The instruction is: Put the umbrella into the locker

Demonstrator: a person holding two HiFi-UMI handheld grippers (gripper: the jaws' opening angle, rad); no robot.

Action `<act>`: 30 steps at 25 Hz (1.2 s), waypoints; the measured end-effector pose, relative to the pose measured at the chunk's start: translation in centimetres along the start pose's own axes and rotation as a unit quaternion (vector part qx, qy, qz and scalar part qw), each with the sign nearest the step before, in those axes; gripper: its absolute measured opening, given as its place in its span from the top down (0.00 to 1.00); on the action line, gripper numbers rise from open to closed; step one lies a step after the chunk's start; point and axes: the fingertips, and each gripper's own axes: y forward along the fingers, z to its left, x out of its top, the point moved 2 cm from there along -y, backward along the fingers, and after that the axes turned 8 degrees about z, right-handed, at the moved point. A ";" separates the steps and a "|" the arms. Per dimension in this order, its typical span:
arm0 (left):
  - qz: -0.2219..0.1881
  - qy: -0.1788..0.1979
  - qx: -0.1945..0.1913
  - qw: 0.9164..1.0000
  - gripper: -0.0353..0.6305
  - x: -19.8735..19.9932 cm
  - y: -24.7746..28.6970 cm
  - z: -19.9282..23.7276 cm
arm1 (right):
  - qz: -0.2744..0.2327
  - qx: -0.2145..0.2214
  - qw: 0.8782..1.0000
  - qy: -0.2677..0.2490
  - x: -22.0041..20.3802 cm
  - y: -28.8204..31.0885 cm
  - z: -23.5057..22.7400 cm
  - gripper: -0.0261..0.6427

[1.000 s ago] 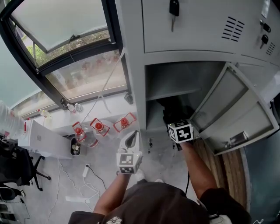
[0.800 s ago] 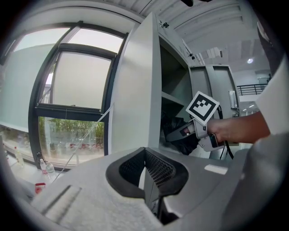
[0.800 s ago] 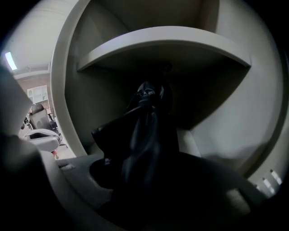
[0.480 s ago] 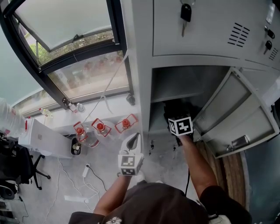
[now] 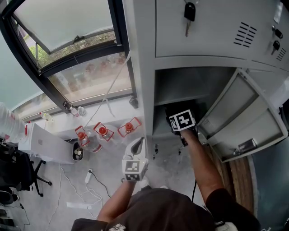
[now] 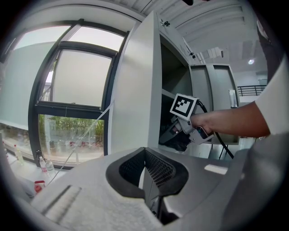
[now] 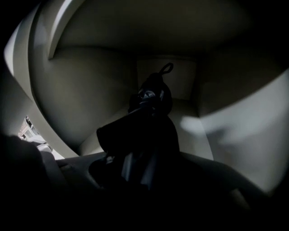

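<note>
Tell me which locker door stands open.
The lower door, swung out to the right; the door above it, with a key hanging in its lock, is shut.

Locker (image 5: 144, 54) was pale grey, its key fob (image 5: 189, 11) black; umbrella (image 7: 151, 117) was black; marker cube (image 5: 181, 120) bore black squares on white; bottle caps (image 5: 103, 130) were red; window frame (image 5: 116, 22) was black.

The head view looks steeply down the locker (image 5: 180, 85) front; the left gripper view faces the same open compartment from outside, while the right gripper view looks closely inside it.
</note>
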 end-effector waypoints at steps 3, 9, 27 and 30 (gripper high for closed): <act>-0.001 0.000 0.000 1.000 0.94 0.1 0.1 0.0 | 0.014 -0.004 1.000 0.001 0.1 0.6 -0.2 0.59; -0.004 0.006 -0.001 1.000 0.94 0.0 0.4 0.1 | 0.018 -0.008 1.000 0.005 0.2 0.8 -0.3 0.55; 0.006 0.005 0.000 1.000 0.94 -0.3 -0.4 0.3 | -0.103 -0.009 0.995 0.006 2.2 -2.9 0.2 0.43; 0.005 0.005 0.000 1.000 0.94 -0.2 -0.5 0.2 | -0.136 -0.012 0.991 0.003 2.1 -4.4 0.4 0.43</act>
